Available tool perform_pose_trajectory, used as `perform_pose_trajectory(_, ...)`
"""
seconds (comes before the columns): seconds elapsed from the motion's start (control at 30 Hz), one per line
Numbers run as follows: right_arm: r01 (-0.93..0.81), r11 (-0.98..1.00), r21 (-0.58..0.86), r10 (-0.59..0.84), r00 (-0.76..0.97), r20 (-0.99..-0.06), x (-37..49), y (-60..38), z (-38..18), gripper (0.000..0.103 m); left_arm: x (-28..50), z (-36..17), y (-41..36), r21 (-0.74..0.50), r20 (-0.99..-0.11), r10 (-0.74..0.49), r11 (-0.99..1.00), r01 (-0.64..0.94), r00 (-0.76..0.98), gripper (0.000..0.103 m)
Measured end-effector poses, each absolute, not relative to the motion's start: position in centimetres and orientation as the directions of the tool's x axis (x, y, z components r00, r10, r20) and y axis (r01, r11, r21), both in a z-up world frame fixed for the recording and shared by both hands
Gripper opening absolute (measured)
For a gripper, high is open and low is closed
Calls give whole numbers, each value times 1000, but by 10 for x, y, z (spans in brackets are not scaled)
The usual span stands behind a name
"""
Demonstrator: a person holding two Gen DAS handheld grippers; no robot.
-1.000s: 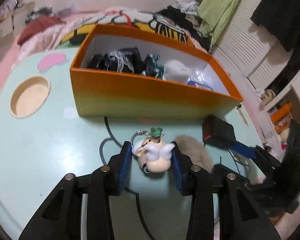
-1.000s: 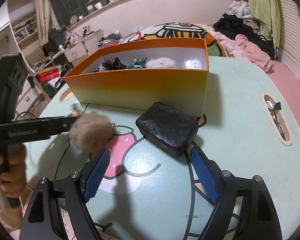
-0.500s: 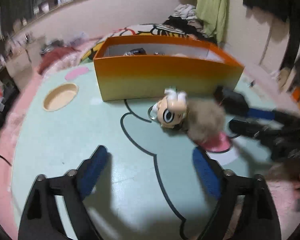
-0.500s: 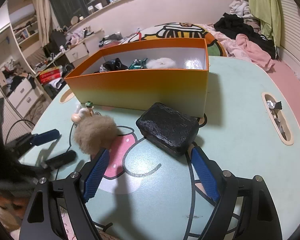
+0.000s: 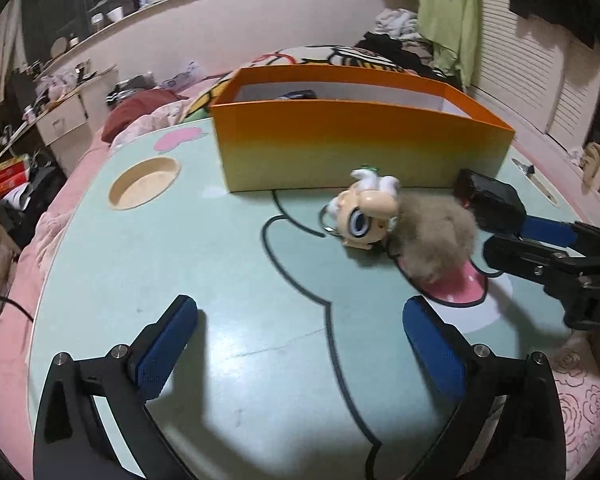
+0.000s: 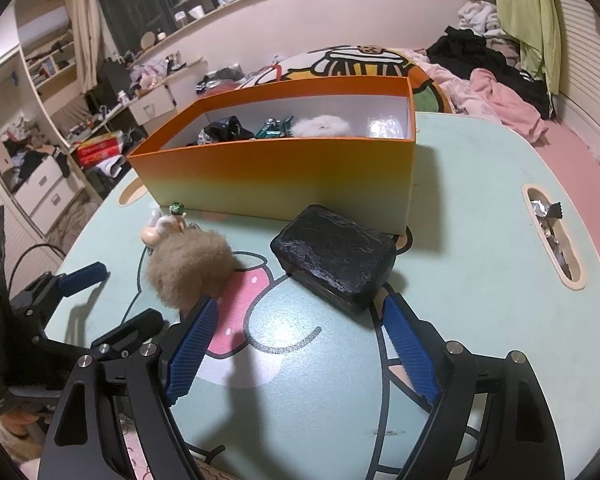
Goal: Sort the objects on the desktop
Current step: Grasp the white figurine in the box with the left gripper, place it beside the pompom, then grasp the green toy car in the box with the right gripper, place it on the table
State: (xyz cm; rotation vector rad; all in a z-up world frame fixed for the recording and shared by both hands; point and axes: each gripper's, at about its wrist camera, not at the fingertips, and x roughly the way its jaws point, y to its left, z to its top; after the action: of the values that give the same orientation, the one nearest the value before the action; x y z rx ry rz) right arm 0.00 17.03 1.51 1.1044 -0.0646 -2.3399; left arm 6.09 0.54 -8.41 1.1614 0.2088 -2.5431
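**A:** What fills the left wrist view?

**B:** A pale green table [image 5: 204, 264] with a cartoon drawing on it. Across the bottom of the frame the left gripper [image 5: 300, 344] is spread wide, its blue pads far apart, with nothing between them. In the upper middle stands an orange box [image 5: 360, 148]. Just below the box, right of centre, a small doll figure [image 5: 366, 216] lies on its side on the table, touching a tan fluffy ball [image 5: 440, 236] on its right. A black block [image 5: 490, 204] sits just beyond the ball, near the box's lower right corner. The right gripper [image 5: 516, 236] reaches in from the right edge of this frame.

**A:** And the right wrist view?

**B:** The right gripper [image 6: 296, 340] is also wide open and holds nothing. The black block [image 6: 334, 256] lies in the centre of the frame, just above the gap between the pads and close in front of the orange box [image 6: 284, 176]. The fluffy ball [image 6: 190, 268] is left of centre, right by the left pad, with the doll figure [image 6: 164, 228] above it. Inside the box, in the upper middle, are a dark bundle [image 6: 222, 130], a green item [image 6: 274, 128] and a white fluffy ball [image 6: 320, 126]. The left gripper [image 6: 112, 296] shows at the lower left, also open.
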Motion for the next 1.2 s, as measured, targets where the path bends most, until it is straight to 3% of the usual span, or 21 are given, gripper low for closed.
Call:
perform_pose_trajectory(0.03,460,-842,281,-510,-511,-691,1,172,16,81,62,-82,5,6,-752,-244,-931,365,-612,102)
perform_pose_trajectory(0.1,471,-828,304,-537,-512,-671,4,175,18,58,64,-82,4,4,-746,-255,-926,378,-615,102)
perform_pose_trajectory(0.17,495,-812,308,-560,-517,-647,10,176,24,44,64,-81,5,5,-743,-264,-921,388,-615,102)
perform_pose_trajectory(0.3,536,-797,280,-564,-493,-662,17,168,31,43,64,-80,6,6,-742,-269,-919,395,-615,102)
perform_pose_trajectory(0.43,547,-740,392,-656,-458,-599,2,167,57,44,65,-79,6,5,-739,-274,-916,401,-616,102)
perform_pose_trajectory(0.5,530,-735,423,-669,-460,-584,-23,158,77,55,64,-79,6,6,-738,-276,-915,404,-616,102)
perform_pose_trajectory(0.6,470,-818,330,-552,-482,-681,-79,123,91,54,64,-79,7,5,-738,-278,-914,407,-615,102)
perform_pose_trajectory(0.7,387,-875,290,-449,-429,-784,-133,89,72,40,64,-80,7,3,-736,-278,-913,409,-617,102)
perform_pose_trajectory(0.83,302,-901,312,-401,-307,-863,-171,65,27,39,65,-80,8,0,-733,-280,-911,412,-620,102)
perform_pose_trajectory(0.87,303,-905,298,-389,-308,-868,-172,62,22,35,65,-80,8,0,-734,-281,-911,413,-619,102)
perform_pose_trajectory(0.9,310,-917,250,-352,-336,-874,-171,59,25,24,64,-80,9,-1,-735,-282,-909,416,-617,102)
perform_pose_trajectory(0.93,319,-926,202,-315,-358,-879,-169,57,29,23,65,-80,8,-2,-734,-283,-908,418,-617,102)
perform_pose_trajectory(1.03,325,-908,266,-379,-364,-851,-166,66,43,22,65,-79,10,-1,-733,-285,-908,420,-618,102)
perform_pose_trajectory(1.2,369,-858,358,-512,-551,-658,-126,109,106,22,66,-80,9,-3,-733,-288,-905,426,-617,102)
